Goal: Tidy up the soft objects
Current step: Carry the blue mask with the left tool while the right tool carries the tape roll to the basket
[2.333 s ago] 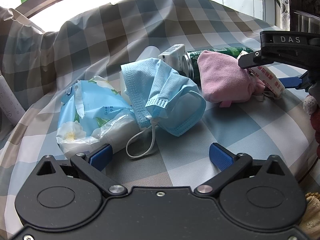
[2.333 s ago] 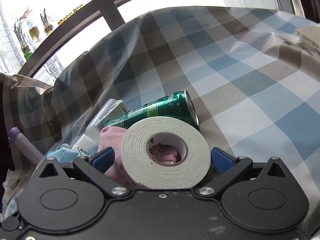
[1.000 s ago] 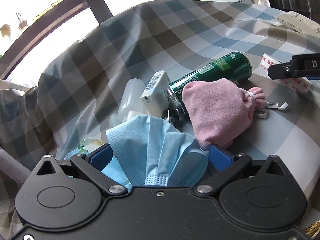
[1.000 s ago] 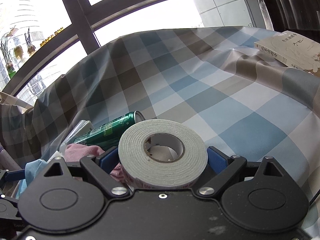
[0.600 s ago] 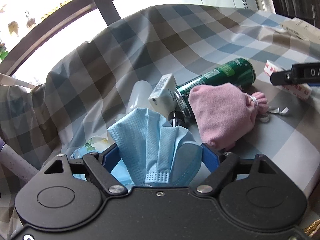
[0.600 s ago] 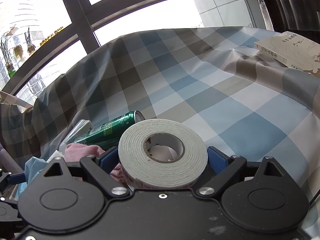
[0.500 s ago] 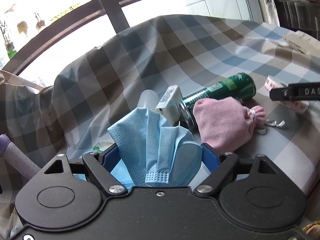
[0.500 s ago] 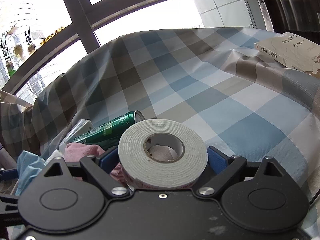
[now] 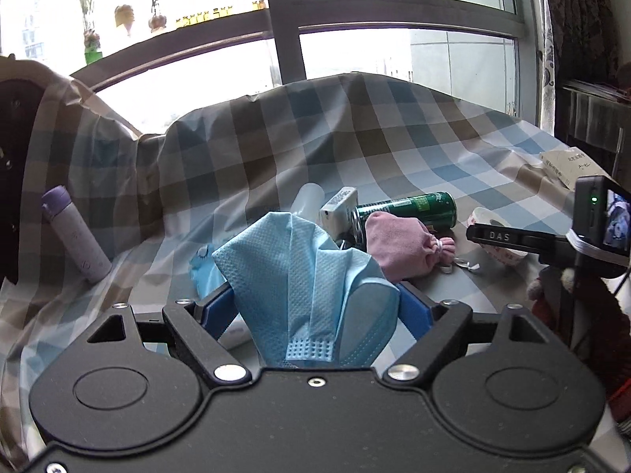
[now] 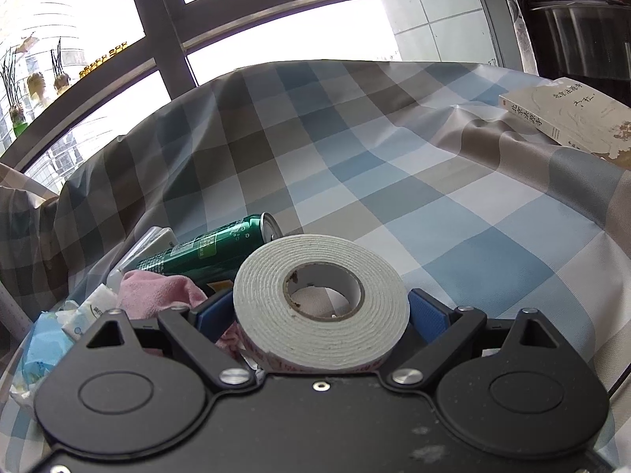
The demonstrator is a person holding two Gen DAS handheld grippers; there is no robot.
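My left gripper (image 9: 313,307) is shut on a crumpled blue face mask (image 9: 303,283) and holds it up above the checked cloth. A pink drawstring pouch (image 9: 398,246) lies beyond it; it also shows in the right wrist view (image 10: 157,291). My right gripper (image 10: 321,309) is shut on a white roll of foam tape (image 10: 321,303), held just off the cloth; the roll also shows in the left wrist view (image 9: 489,232). A blue floral tissue pack (image 10: 43,343) lies at the left.
A green can (image 9: 410,209) lies on its side behind the pouch, next to a small white box (image 9: 337,213) and a clear bottle (image 9: 309,195). A lilac flask (image 9: 77,236) leans at the left. A book (image 10: 568,118) lies at the far right. A window stands behind.
My left gripper closed on the blue mask and lifted it up and back from the pile. My right gripper has held the tape roll nearly still.
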